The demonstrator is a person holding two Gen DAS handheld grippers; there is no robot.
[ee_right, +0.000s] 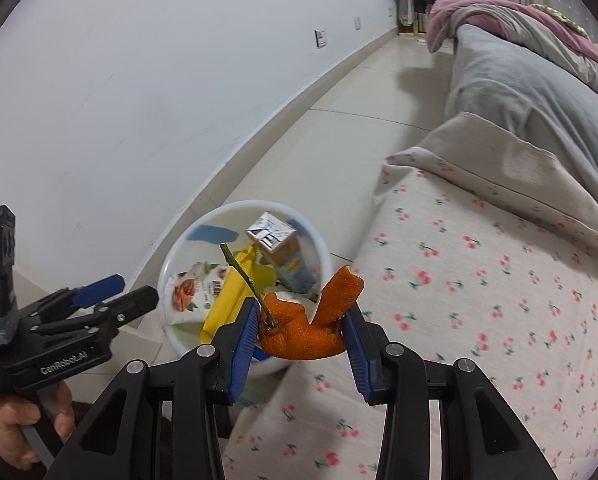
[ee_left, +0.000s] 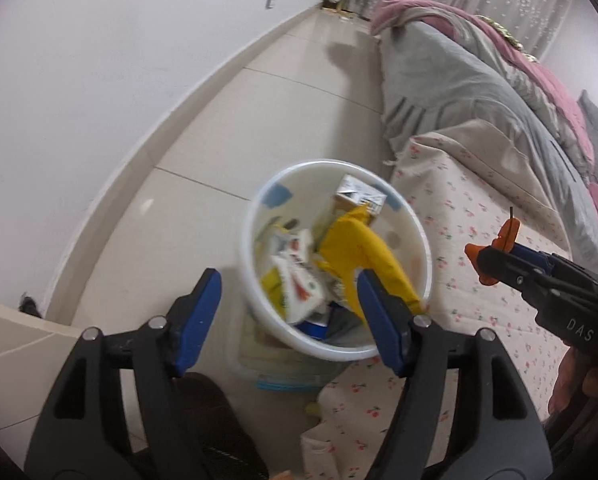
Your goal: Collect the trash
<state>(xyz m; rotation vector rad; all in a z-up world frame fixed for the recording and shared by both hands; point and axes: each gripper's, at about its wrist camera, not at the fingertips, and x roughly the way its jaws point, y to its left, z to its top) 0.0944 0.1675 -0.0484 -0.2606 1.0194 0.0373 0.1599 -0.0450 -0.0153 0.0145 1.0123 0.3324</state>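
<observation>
Bed: cherry-print sheet [ee_right: 479, 280] fills the right side, grey quilt behind it.
Bin: round white plastic trash bin [ee_right: 171, 276] on the floor beside the bed, already holding a yellow wrapper [ee_left: 355, 252] and a small carton [ee_right: 277, 240].
Left gripper [ee_left: 289, 312]: jaws wide, nothing between them, right above the bin.
Right gripper [ee_right: 299, 334]: clamped on a curled orange peel with a green stem [ee_right: 299, 328].
Key relation: peel hangs over the bin's near rim beside the bed edge; bin mouth lies ahead and left, so I'd expect a short carry forward.

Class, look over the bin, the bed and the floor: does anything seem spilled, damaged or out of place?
Nothing stands out. The rubbish sits inside the white bin, none spilled onto the floor. The right tongs grip orange peel beside the bed; the left tongs are open and empty.
</observation>
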